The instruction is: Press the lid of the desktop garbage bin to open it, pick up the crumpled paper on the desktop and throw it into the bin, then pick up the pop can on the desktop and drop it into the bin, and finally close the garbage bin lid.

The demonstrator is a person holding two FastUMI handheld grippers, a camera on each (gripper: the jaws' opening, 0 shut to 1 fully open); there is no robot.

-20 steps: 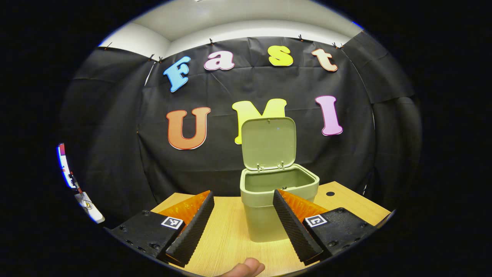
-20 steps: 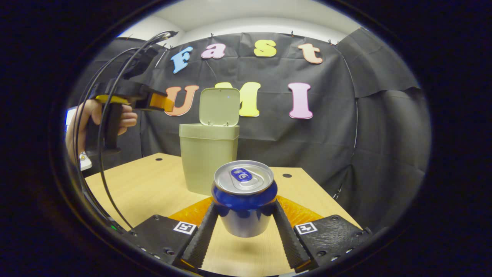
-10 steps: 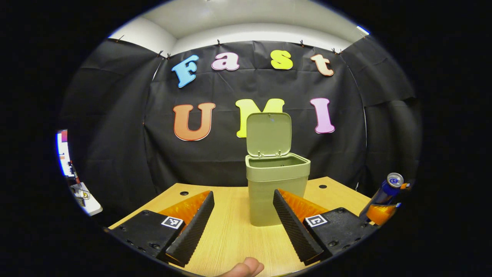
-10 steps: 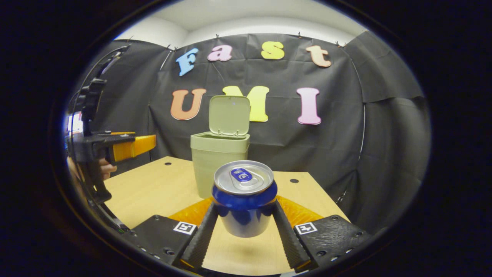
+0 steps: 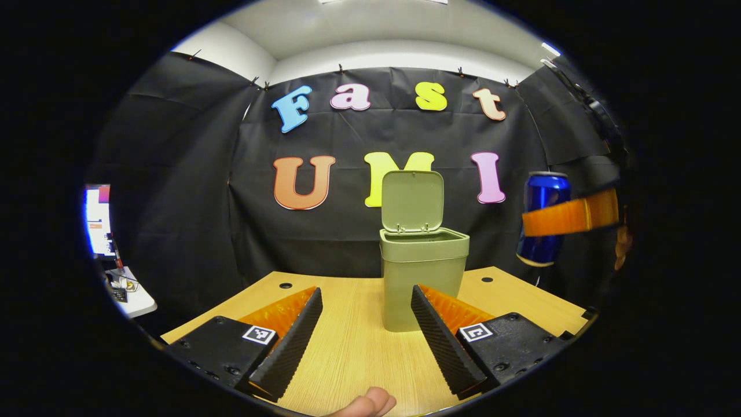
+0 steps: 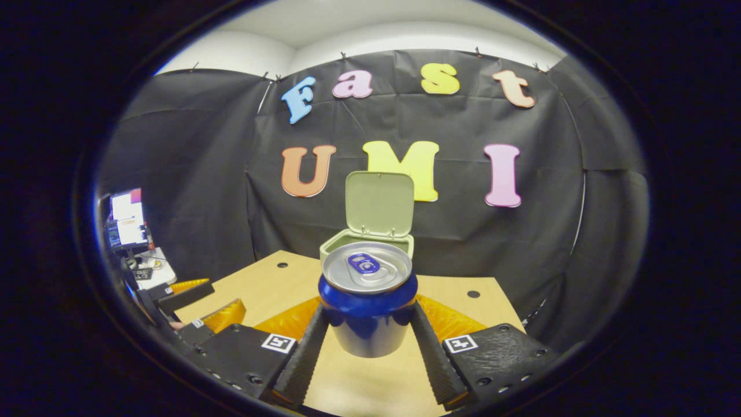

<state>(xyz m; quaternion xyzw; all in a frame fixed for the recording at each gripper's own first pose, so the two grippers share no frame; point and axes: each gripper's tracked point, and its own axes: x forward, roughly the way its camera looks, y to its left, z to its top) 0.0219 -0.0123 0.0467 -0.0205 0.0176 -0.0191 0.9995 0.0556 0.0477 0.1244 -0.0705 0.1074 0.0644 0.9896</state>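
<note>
The green bin (image 5: 424,278) stands on the wooden desk (image 5: 347,353) with its lid (image 5: 412,200) upright and open. My left gripper (image 5: 366,291) is open and holds nothing, low over the desk in front of the bin. To the right of the bin, the blue pop can (image 5: 543,217) hangs in the air above rim height, with a finger (image 5: 573,214) of my right gripper across its side. In the right gripper view my right gripper (image 6: 368,310) is shut on the can (image 6: 367,298), whose silver top faces up. Behind it are the bin (image 6: 370,240), its lid (image 6: 379,202) and, low at the left, the left gripper (image 6: 202,304).
The desk (image 6: 278,284) has small dark holes near its back corners. Off its left edge stands a white side table with a screen (image 5: 98,220). A fingertip (image 5: 365,402) of the holding hand shows at the bottom edge.
My right gripper has lifted the can and swung to face the bin's opening from above. My left gripper has drawn back from the bin and dropped low over the desk.
</note>
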